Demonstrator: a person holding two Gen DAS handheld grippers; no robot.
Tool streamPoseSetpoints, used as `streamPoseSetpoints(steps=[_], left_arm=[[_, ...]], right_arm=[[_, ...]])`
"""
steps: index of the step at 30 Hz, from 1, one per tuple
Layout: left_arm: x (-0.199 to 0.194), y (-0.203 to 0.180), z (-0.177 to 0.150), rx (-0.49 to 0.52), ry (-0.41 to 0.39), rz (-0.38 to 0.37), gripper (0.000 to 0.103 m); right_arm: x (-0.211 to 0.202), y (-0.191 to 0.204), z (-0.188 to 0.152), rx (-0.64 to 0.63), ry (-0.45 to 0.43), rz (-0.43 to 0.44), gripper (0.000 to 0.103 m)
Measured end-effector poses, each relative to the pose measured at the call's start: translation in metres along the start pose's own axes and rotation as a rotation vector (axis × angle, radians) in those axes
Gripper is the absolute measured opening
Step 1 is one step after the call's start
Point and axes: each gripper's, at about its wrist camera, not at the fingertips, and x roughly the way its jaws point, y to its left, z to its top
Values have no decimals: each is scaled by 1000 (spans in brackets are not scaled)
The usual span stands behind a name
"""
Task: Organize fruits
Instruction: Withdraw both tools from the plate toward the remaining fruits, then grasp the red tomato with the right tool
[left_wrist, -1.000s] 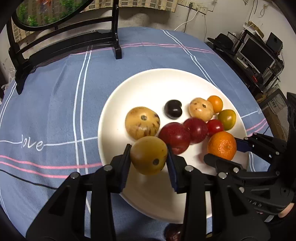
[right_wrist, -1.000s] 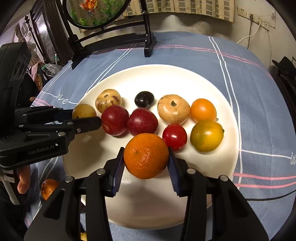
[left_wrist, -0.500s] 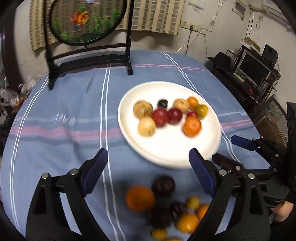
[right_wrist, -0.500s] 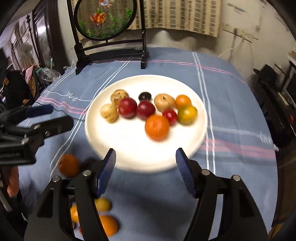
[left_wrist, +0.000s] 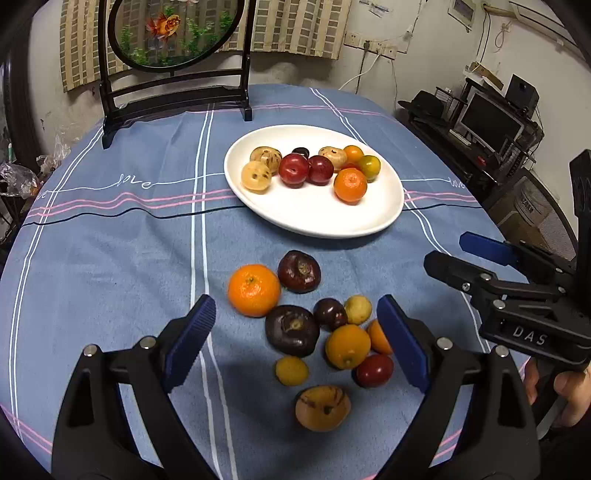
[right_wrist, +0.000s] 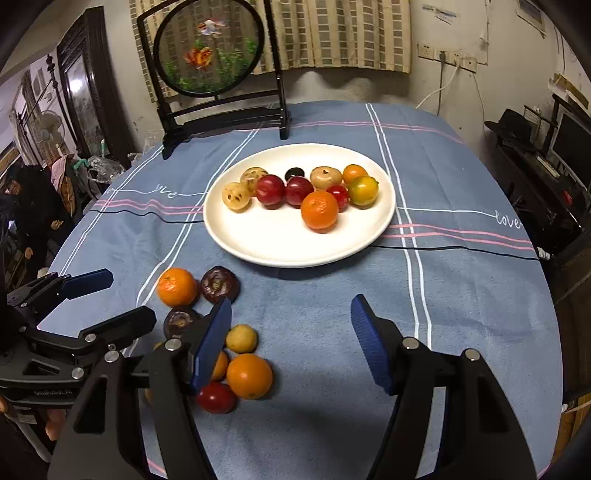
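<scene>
A white plate (left_wrist: 314, 229) (right_wrist: 295, 258) at the table's far middle holds several fruits, among them an orange (left_wrist: 350, 185) (right_wrist: 319, 209) and a pale spotted fruit (left_wrist: 256, 176) (right_wrist: 236, 196). Nearer to me, loose fruits lie on the blue cloth: a mandarin (left_wrist: 253, 290) (right_wrist: 177, 287), two dark mangosteens (left_wrist: 299, 271) (left_wrist: 291, 330) and smaller yellow, orange and red ones. My left gripper (left_wrist: 295, 325) (right_wrist: 127, 297) hangs wide open above this pile, holding nothing. To the pile's right, my right gripper (right_wrist: 291, 314) (left_wrist: 448, 249) is open and empty over bare cloth.
A round painted screen on a black stand (left_wrist: 173, 33) rises at the table's far edge behind the plate. Shelves with a monitor (left_wrist: 487, 122) stand off the table's right side. A person's hand (left_wrist: 569, 391) grips the right tool at lower right.
Both grippers opened and left their fruit on the plate, the left a pale spotted fruit, the right an orange. Both then drew back to the near side, over the loose pile.
</scene>
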Motion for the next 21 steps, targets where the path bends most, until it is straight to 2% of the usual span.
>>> streamPoseSetpoints(steps=[12, 16, 19, 21], left_arm=[[-12, 6, -10, -7, -13, 20, 91], [-18, 22, -23, -11, -28, 82, 91], [-16, 38, -35, -41, 0, 87, 91], [-16, 47, -44, -57, 14, 87, 91]], right_arm=[[-9, 16, -17, -19, 21, 26, 68], [-15, 26, -45, -40, 24, 81, 68], [-12, 36, -66, -54, 68, 111, 68], [-10, 41, -75, -52, 68, 131, 68]])
